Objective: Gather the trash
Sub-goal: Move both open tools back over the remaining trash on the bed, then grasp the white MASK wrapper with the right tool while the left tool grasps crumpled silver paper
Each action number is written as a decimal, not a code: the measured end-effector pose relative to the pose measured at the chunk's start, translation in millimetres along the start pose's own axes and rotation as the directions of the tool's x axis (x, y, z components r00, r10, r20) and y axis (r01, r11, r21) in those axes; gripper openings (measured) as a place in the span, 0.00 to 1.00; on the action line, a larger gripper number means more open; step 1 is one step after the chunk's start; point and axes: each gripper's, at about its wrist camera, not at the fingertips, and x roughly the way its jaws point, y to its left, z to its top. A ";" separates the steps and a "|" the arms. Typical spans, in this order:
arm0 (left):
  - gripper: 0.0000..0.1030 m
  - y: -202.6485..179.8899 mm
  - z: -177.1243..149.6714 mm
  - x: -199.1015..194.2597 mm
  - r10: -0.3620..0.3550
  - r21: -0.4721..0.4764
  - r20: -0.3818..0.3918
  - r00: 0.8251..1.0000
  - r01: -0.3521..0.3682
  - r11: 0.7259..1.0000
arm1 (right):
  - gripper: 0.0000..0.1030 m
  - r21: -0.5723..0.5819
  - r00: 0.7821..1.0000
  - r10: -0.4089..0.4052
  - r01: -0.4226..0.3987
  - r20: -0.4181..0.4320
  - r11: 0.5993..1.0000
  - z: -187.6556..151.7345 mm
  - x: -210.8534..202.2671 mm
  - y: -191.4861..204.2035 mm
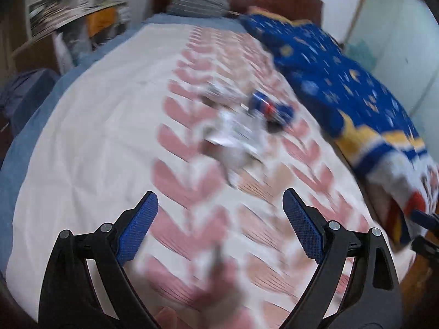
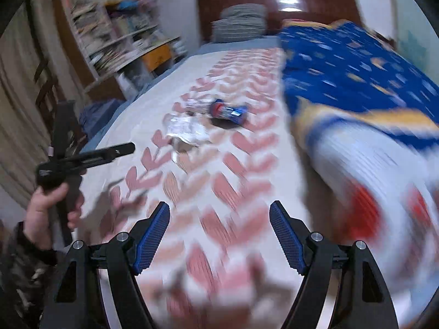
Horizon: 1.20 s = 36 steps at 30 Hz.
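Trash lies in the middle of the bed's pink-and-white sheet (image 1: 96,137): a blue and red packet (image 1: 270,108) (image 2: 229,112), a crumpled silvery wrapper (image 1: 233,134) (image 2: 186,130) and a smaller clear scrap (image 2: 192,101) behind it. Everything is blurred by motion. My left gripper (image 1: 219,200) hangs open over the sheet, short of the trash, with nothing between its blue pads. My right gripper (image 2: 219,208) is open too, also short of the trash and empty. In the right wrist view a hand (image 2: 46,205) holds the left gripper (image 2: 123,149) at the bed's left side.
A blue patterned blanket (image 1: 343,82) (image 2: 356,82) is heaped along the bed's right side. Striped pillows (image 2: 241,24) lean on a dark wooden headboard (image 2: 301,2). A crowded bookshelf (image 2: 118,35) stands left of the bed, with a dark blue bundle (image 2: 96,112) below it.
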 end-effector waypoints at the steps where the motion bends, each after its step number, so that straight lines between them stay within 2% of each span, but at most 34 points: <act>1: 0.89 12.6 0.2 -0.3 -0.005 -0.029 0.008 1.000 0.006 1.000 | 0.73 -0.014 1.000 0.005 -0.005 -0.007 1.000 8.6 17.1 9.2; 4: 0.89 34.2 -0.6 6.2 -0.022 -0.095 -0.004 1.000 0.022 0.995 | 0.73 -0.046 1.000 0.027 -0.027 -0.010 0.999 54.2 81.5 26.9; 8: 0.89 42.5 2.2 15.4 0.018 -0.088 -0.011 1.000 -0.019 0.996 | 0.71 -0.041 0.999 0.025 -0.027 -0.038 0.999 101.4 168.2 43.5; 11: 0.89 42.7 5.2 13.7 0.009 -0.075 -0.008 1.000 -0.010 0.997 | 0.68 0.003 0.996 0.015 -0.015 -0.090 1.000 119.0 226.3 43.4; 13: 0.89 44.4 7.8 14.9 0.003 -0.080 -0.008 1.000 -0.004 0.997 | 0.67 0.045 0.992 0.011 -0.005 -0.125 0.999 119.0 250.4 40.0; 16: 0.89 44.9 10.5 13.1 -0.024 -0.091 -0.003 1.000 0.024 0.996 | 0.50 0.101 0.982 0.060 -0.042 -0.178 0.994 116.8 282.1 38.0; 17: 0.89 44.1 11.5 14.1 -0.028 -0.090 -0.002 1.000 0.028 0.996 | 0.36 0.110 0.980 0.066 -0.046 -0.187 0.993 115.3 286.7 37.4; 20: 0.89 42.6 9.9 16.6 -0.027 -0.083 -0.007 1.000 0.026 0.996 | 0.26 0.121 0.980 0.095 -0.075 -0.174 0.990 111.5 287.5 38.6; 23: 0.89 43.3 8.0 21.1 -0.025 -0.080 -0.019 1.000 0.023 0.997 | 0.23 0.112 0.981 0.115 -0.098 -0.154 0.989 107.3 270.7 37.2; 26: 0.89 47.1 14.8 29.0 -0.053 -0.082 -0.025 0.998 0.050 0.995 | 0.22 0.138 0.984 0.135 -0.119 -0.119 0.983 93.9 234.8 26.7; 28: 0.89 46.2 30.5 41.2 -0.059 -0.060 -0.026 0.998 0.057 0.997 | 0.22 0.173 0.985 0.149 -0.132 -0.091 0.976 77.0 203.3 14.3; 32: 0.89 26.4 73.4 73.4 -0.026 0.012 -0.017 1.000 0.026 1.000 | 0.22 0.233 0.983 0.177 -0.162 -0.045 0.959 38.4 152.6 -9.9; 34: 0.89 7.5 100.0 99.4 -0.009 0.050 -0.031 0.999 0.010 0.999 | 0.22 0.243 0.982 0.184 -0.168 -0.044 0.955 21.7 137.9 -19.0; 36: 0.89 -6.1 118.9 122.9 -0.023 0.053 -0.055 0.998 0.026 0.998 | 0.22 0.247 0.985 0.162 -0.144 -0.053 0.958 4.3 125.2 -29.4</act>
